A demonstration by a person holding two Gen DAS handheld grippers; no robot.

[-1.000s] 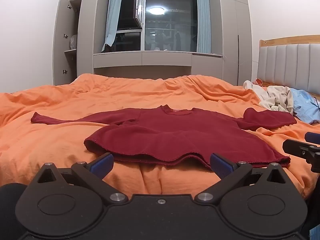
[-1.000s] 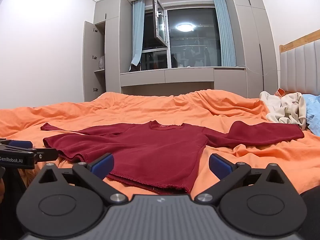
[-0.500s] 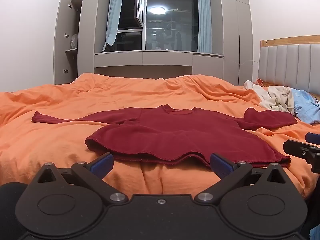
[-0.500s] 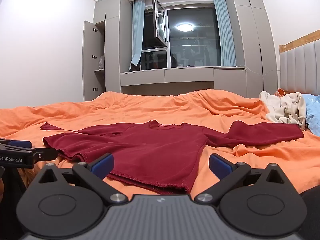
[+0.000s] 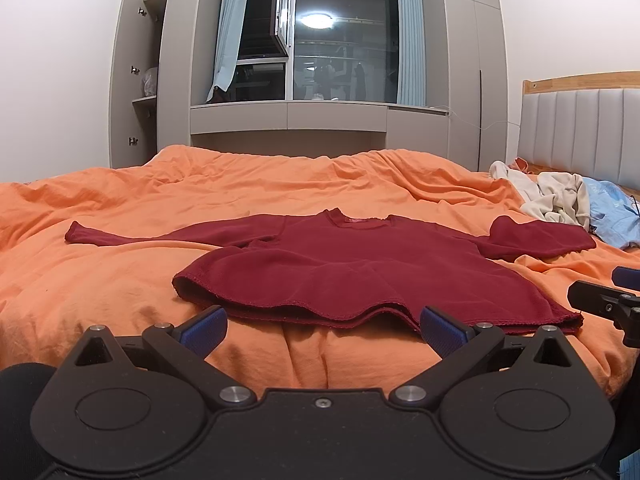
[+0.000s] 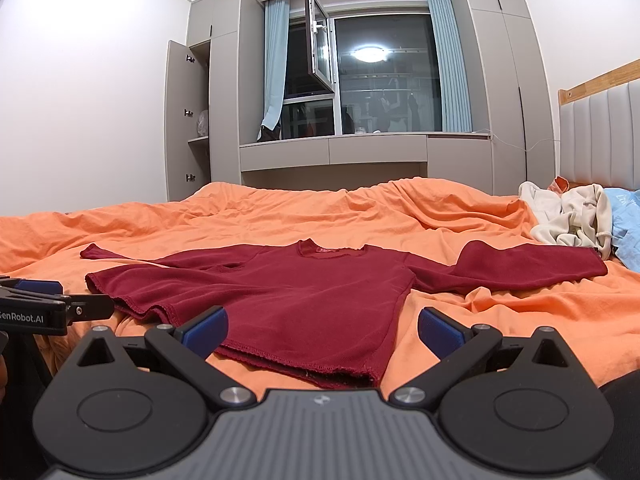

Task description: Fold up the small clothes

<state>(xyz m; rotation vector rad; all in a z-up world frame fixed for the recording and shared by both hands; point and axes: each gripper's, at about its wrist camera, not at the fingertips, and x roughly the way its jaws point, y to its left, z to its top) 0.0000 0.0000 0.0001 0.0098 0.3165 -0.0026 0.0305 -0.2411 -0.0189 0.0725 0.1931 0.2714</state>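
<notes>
Looking at zero folds so far: red shirt lies flat, sleeves out, on the orange bed, w/ my left tool & right tool both spread, empty, near its hem, every fold left.

Bare orange bed lies left of and beyond the red shirt; a clothes pile crowds the right, possibly touching the sleeve.
</notes>
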